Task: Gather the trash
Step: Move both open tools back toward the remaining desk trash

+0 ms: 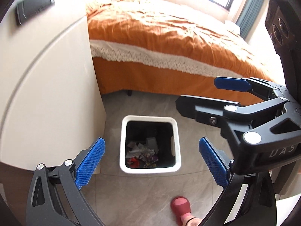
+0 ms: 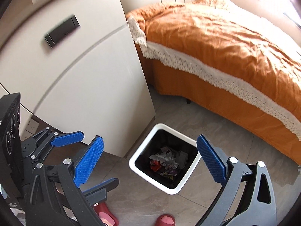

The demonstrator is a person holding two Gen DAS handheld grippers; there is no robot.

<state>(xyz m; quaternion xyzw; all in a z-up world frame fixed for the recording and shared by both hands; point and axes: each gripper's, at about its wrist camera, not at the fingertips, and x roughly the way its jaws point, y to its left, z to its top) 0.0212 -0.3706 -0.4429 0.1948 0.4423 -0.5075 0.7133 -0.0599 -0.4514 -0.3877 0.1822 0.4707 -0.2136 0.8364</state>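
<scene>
A white square trash bin [image 1: 177, 141] with a black inside stands on the floor beside the white cabinet. Crumpled wrappers and paper [image 1: 143, 152] lie at its bottom. My left gripper [image 1: 150, 162] is open and empty, held above the bin. My right gripper [image 1: 197, 92] enters the left wrist view from the right, open and empty. In the right wrist view the bin [image 2: 188, 184] lies below with the trash [image 2: 165, 162] inside. My right gripper [image 2: 150, 160] is open above it. My left gripper [image 2: 84, 158] shows at lower left, open.
A white cabinet [image 1: 47, 94] with a dark handle [image 1: 35, 7] stands left of the bin. A bed with an orange cover [image 1: 169, 37] fills the back and right. The person's red slippers [image 1: 181, 207] stand on the grey tiled floor near the bin.
</scene>
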